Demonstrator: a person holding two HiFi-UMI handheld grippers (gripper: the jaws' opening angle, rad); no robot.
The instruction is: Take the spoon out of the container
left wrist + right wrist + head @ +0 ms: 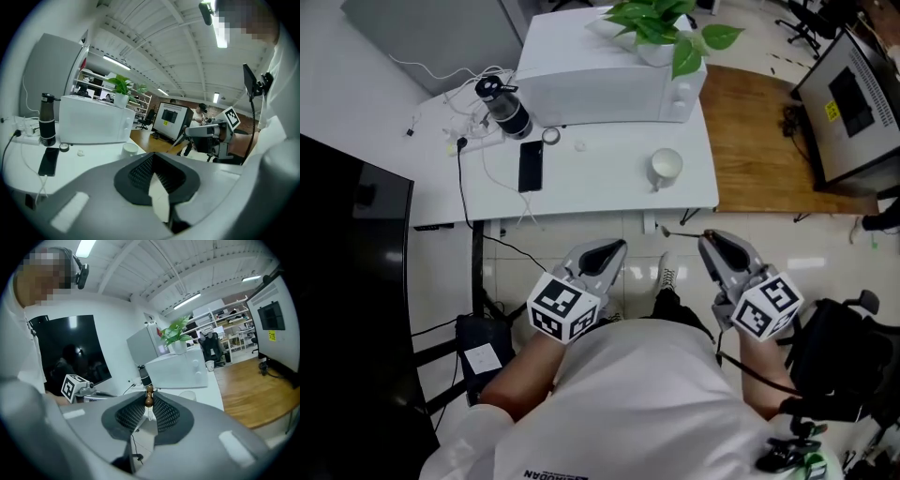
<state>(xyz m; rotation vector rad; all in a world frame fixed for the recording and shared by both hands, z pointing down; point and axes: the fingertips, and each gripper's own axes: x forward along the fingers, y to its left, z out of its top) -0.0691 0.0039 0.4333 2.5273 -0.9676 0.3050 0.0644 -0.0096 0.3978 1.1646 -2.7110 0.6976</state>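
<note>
A white cup (666,167) stands on the white table (600,192), in front of the microwave; it also shows in the left gripper view (130,149) and the right gripper view (187,395). My right gripper (706,243) is held over the floor, short of the table's front edge. It is shut on a thin spoon (680,233) that sticks out to the left. In the right gripper view the spoon's brown knobbed end (149,397) pokes up between the closed jaws (149,404). My left gripper (617,247) hangs beside it, shut, with nothing in it (153,159).
A white microwave (609,75) with a potted plant (661,23) on top fills the table's back. A black bottle (504,108), a phone (531,166), a tape roll (551,135) and cables lie on the left. A dark screen (347,244) stands left; a black bag (834,356) sits right.
</note>
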